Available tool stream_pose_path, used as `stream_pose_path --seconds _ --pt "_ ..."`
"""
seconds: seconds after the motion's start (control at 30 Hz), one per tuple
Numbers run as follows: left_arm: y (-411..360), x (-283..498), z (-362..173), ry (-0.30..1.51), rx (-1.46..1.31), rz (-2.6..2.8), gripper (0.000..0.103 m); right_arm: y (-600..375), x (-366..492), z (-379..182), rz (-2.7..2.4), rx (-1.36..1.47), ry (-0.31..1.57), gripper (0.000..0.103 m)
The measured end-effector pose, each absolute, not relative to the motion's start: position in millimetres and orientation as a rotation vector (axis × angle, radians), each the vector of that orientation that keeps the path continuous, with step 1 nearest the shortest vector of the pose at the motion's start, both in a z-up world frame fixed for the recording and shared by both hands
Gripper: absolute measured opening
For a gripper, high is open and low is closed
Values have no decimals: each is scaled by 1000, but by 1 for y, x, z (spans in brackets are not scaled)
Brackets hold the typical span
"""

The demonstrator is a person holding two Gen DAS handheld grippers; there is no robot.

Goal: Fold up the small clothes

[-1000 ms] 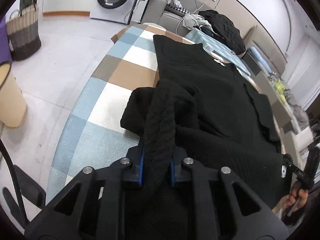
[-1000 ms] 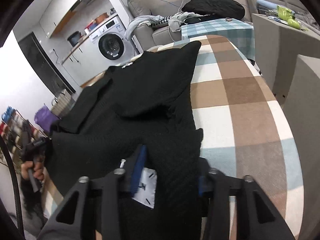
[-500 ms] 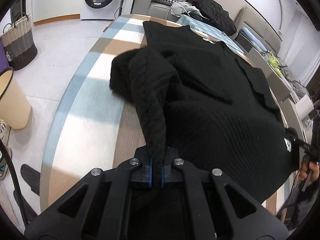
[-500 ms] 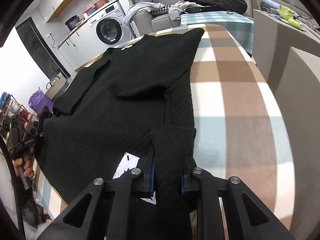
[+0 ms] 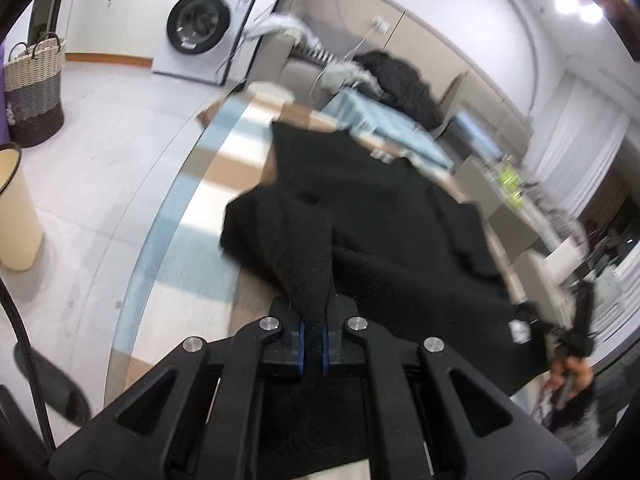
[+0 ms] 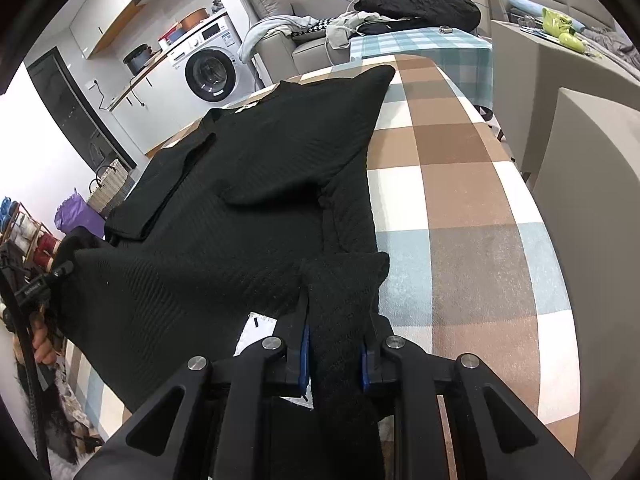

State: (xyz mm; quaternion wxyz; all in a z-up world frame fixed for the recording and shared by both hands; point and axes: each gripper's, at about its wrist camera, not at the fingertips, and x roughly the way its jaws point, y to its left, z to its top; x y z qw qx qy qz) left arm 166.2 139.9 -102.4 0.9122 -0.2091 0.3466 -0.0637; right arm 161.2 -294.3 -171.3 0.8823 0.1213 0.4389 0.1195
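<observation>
A black knit sweater (image 6: pixel 256 184) lies spread on the checked table (image 6: pixel 460 184), with both sleeves folded across its body. My left gripper (image 5: pixel 314 344) is shut on the sweater's bottom hem at one corner and lifts it (image 5: pixel 312 256) off the table (image 5: pixel 180 216). My right gripper (image 6: pixel 334 356) is shut on the other hem corner, with a thick fold of knit between its blue pads. A white label (image 6: pixel 256 330) shows under the cloth beside the right gripper. The left gripper also shows in the right wrist view (image 6: pixel 48 280), and the right gripper in the left wrist view (image 5: pixel 576 320).
A washing machine (image 5: pixel 200 28), a woven basket (image 5: pixel 34 88) and a cream bin (image 5: pixel 16 216) stand on the floor to the left. A sofa with clothes (image 6: pixel 416 4) is beyond the table's far end. A grey cabinet (image 6: pixel 592 200) stands close to the table's right edge.
Both grippers closed on the hem corners and raised them. The left wrist view has tilted up and the hem there hangs higher off the table.
</observation>
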Motion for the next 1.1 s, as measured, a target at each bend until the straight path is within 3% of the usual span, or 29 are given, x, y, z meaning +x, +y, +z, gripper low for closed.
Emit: stream_pose_path --seconds 0.23,0.57,0.63,0.73,0.8,0.87,1.1 --pt "149 149 -70 617 -440 -150 2 -294 161 -173 258 240 909 17" --pt "154 223 -114 732 -433 -32 3 -291 179 -158 231 285 807 17" --pt "154 237 -127 782 -421 1 10 -290 190 -160 203 299 829 17" --pt "156 239 -141 856 -426 21 22 -292 196 -164 191 317 877 29" --pt "159 229 -143 844 -436 26 47 -299 191 -164 193 346 876 44" --pt "164 221 -144 826 -442 35 66 -303 185 -164 218 364 877 48" --pt "162 247 -160 860 -392 43 69 -296 192 -173 226 324 897 48"
